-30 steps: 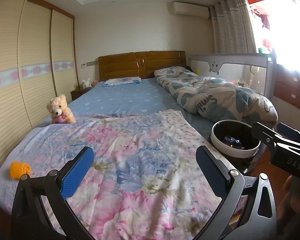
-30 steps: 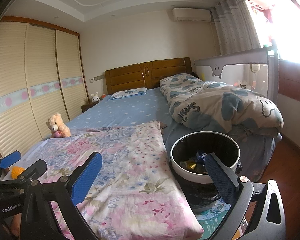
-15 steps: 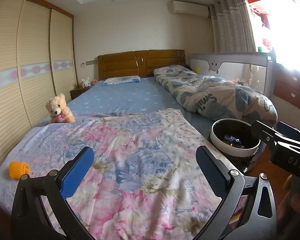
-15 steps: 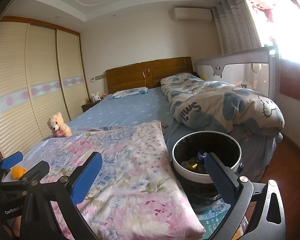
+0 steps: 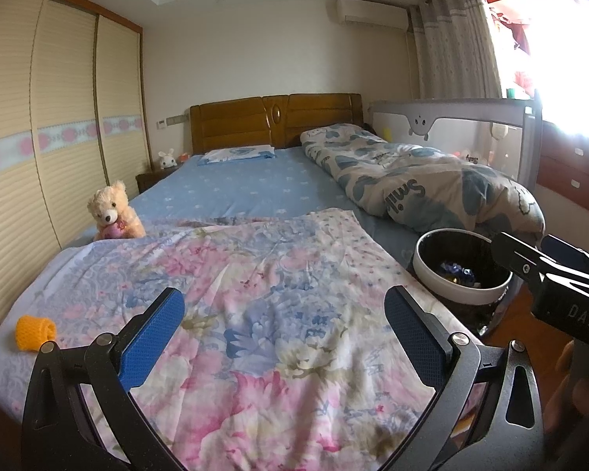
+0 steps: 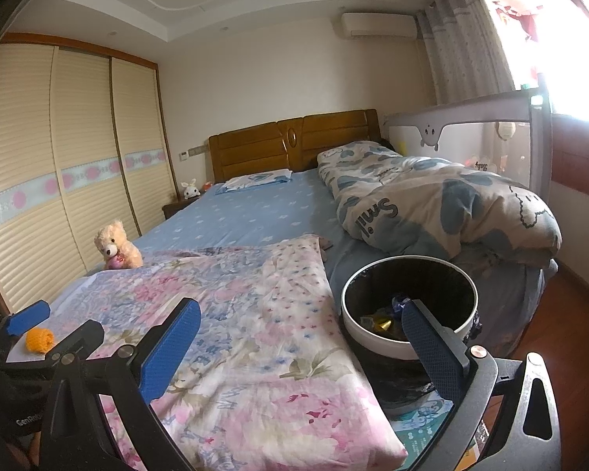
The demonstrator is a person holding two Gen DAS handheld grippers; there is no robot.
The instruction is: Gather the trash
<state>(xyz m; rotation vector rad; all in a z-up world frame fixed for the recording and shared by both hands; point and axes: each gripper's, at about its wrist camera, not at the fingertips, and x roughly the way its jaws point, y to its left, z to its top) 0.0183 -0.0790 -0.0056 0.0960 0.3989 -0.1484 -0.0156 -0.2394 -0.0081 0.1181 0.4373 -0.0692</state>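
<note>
An orange knitted roll [image 5: 35, 331] lies on the floral sheet [image 5: 255, 267] at the bed's near left corner. It also shows in the right wrist view as the orange roll [image 6: 39, 339], just behind the left gripper [image 6: 47, 327]. A black bin with a white rim [image 5: 451, 294] stands off the bed's right edge, with blue and gold wrappers [image 6: 385, 320] inside. My left gripper [image 5: 284, 333] hangs open over the sheet, holding nothing. My right gripper [image 6: 300, 347] is open too, its right finger in front of the bin [image 6: 373, 343].
A teddy bear [image 5: 114, 212] sits at the bed's left edge. A rolled duvet [image 5: 432, 188] lies along the right side against a grey bed rail [image 5: 471, 117]. Wardrobe doors [image 5: 39, 137] line the left wall. There is wooden floor [image 6: 561, 314] on the right.
Both views have barely shifted. Nothing was picked up or let go, and both grippers stay open.
</note>
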